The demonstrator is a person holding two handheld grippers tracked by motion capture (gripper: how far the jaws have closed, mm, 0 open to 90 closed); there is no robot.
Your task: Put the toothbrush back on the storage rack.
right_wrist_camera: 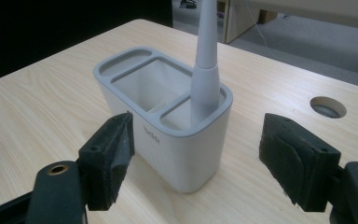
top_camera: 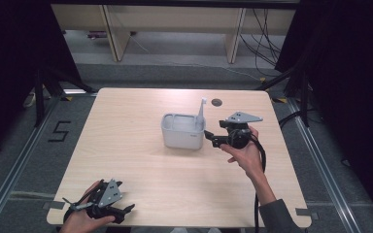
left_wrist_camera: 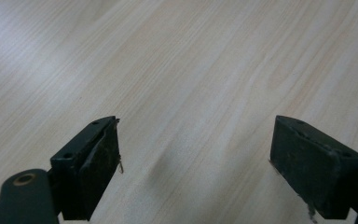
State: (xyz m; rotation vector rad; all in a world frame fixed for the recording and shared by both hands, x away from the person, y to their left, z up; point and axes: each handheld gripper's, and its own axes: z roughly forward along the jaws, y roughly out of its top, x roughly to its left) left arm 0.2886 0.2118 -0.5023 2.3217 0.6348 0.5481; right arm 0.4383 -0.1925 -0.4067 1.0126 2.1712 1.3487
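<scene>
Pale grey plastic three-compartment holder (right_wrist_camera: 168,126) stood mid-table (top_camera: 141,160), small front logo unreadable. Grey tapered brush handle (right_wrist_camera: 205,70) stood upright in its end compartment, pointing up. Right gripper (right_wrist_camera: 196,158) spread beside the holder; left gripper (left_wrist_camera: 196,163) spread over bare wood.
</scene>
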